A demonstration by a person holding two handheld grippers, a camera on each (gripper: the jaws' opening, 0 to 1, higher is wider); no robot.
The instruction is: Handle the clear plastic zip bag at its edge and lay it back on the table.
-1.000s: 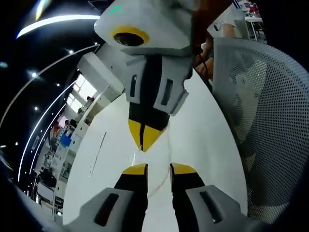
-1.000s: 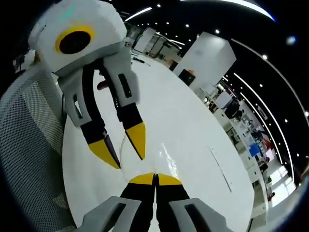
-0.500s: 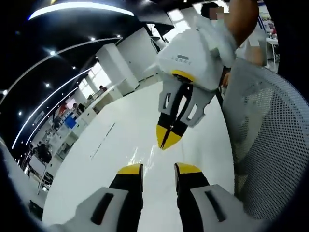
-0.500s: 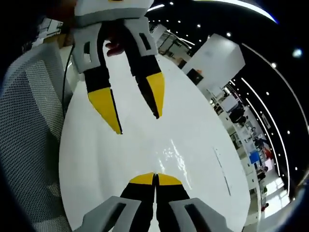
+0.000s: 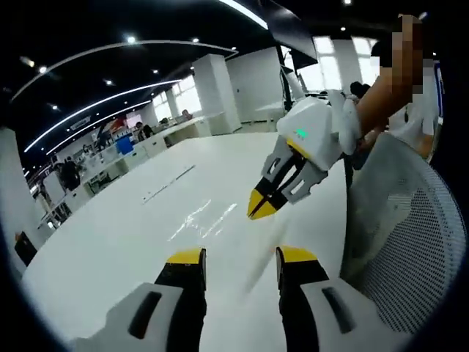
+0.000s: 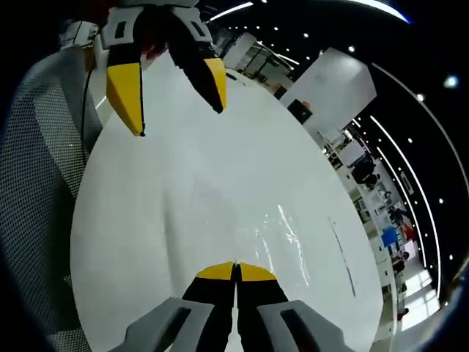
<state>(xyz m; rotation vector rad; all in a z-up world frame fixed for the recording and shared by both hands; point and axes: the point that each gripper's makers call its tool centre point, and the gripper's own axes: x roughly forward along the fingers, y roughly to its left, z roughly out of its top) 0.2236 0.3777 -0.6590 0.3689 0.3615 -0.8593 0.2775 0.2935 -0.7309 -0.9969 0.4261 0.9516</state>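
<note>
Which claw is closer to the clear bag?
Right. The right claw seems shut on the edge of the bag; the left claw hangs open, apart from it.

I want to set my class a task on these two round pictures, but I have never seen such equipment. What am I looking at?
A person holds a pair of tongs in each hand, each with a camera looking along its jaws. In the left gripper view, the left tongs stand open at the bottom and the right tongs come in shut. They seem to pinch a clear bag, faint against the white table. A mesh chair stands beside it.
</note>
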